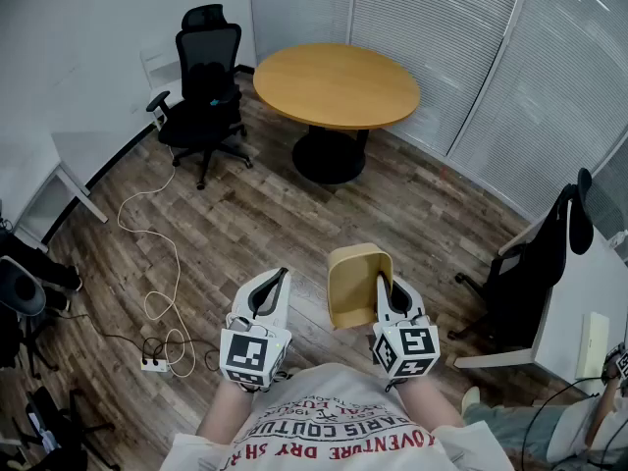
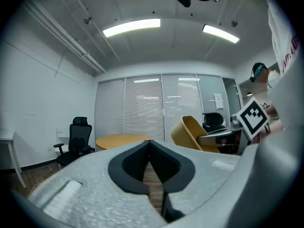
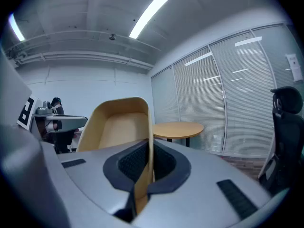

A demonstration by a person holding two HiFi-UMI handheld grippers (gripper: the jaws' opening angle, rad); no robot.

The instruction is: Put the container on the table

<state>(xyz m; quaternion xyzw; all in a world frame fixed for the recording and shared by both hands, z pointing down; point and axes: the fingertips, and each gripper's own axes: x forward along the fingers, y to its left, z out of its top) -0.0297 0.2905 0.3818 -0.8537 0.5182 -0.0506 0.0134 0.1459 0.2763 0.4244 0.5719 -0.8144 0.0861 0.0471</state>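
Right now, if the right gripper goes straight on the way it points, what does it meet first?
Probably the round table, reached first by the container clamped in the right gripper. The floor between looks free; depth is unclear.

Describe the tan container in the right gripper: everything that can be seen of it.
The tan thin-walled container has rounded corners and a smooth finish, like bent wood or plastic. Its inside looks empty. The right gripper holds it in the air over the wood-plank floor, jaws shut on one side wall, which runs edge-on between them in the right gripper view. Nothing else touches it. The left gripper is beside it, apart. The round wooden table stands farther ahead.
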